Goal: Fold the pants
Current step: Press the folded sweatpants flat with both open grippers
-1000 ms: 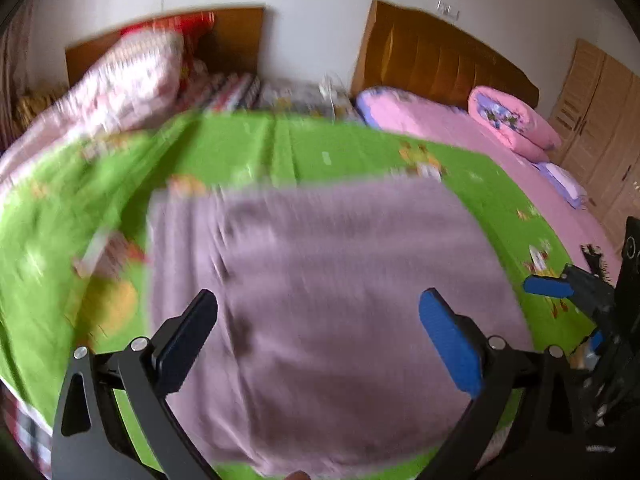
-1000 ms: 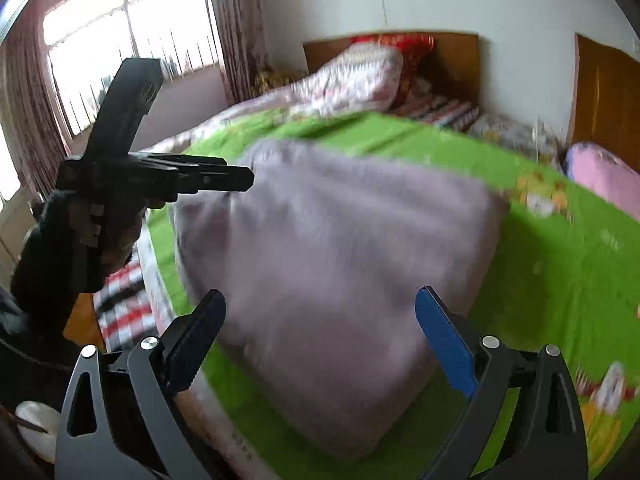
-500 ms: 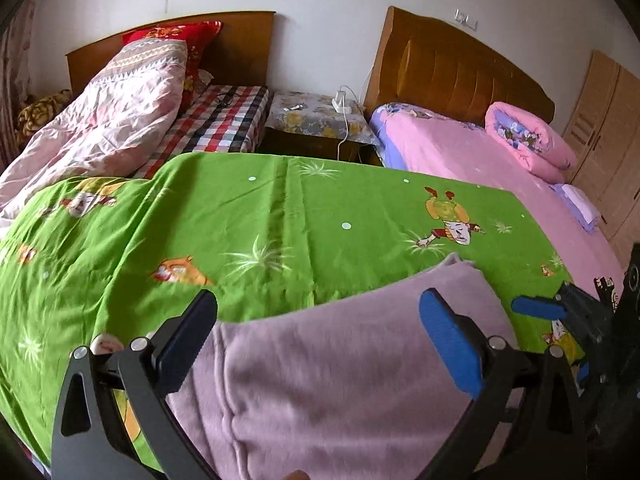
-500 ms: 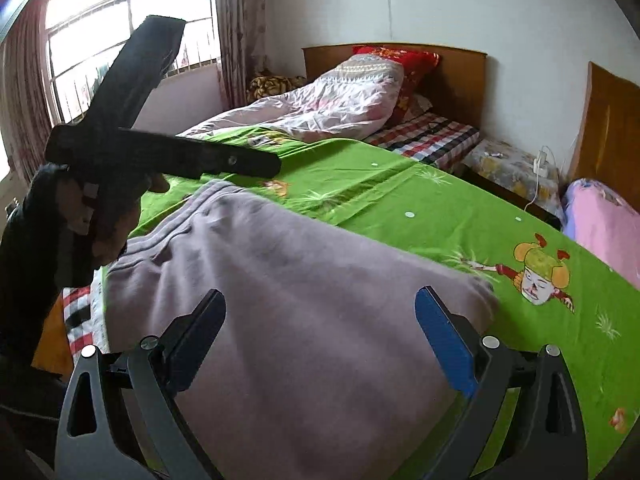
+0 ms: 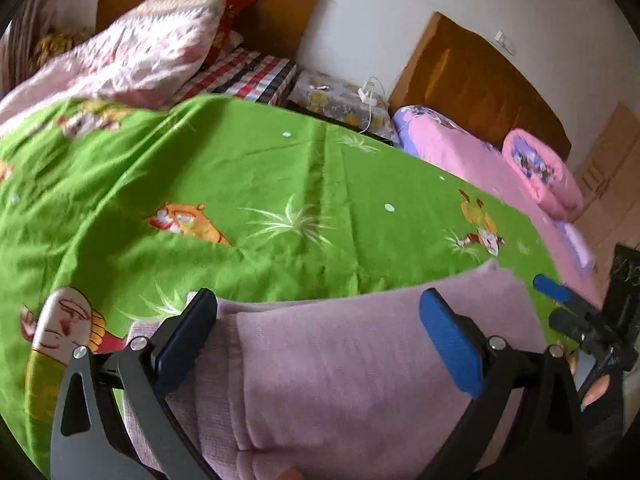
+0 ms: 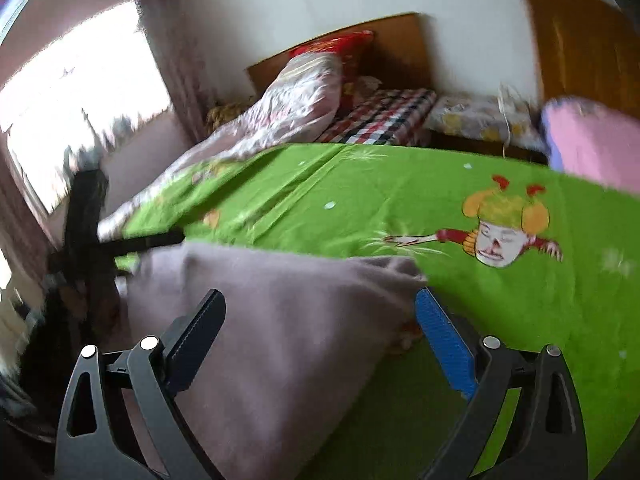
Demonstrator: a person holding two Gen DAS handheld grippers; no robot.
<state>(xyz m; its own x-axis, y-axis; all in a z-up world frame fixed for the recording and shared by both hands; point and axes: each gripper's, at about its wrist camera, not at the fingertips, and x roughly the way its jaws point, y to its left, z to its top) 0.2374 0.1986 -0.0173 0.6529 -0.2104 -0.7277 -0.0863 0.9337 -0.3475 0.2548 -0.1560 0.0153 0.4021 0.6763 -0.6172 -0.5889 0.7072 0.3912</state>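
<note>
Lying folded on the near edge of the green sheet [image 5: 280, 168], one pair of mauve pants [image 5: 360, 364] shows stacked layers at its left side. No brand, label or readable writing appears anywhere; the sheet carries only cartoon figures, four visible from the left wrist view. Two grippers are in sight: the left gripper [image 5: 320, 344] hovers over the pants with jaws spread wide, gripping nothing, and the right gripper [image 6: 320, 340] is likewise released above the pants' right corner. Two wooden headboards [image 5: 472, 80] stand behind, with one pink rolled quilt [image 5: 540, 172]
</note>
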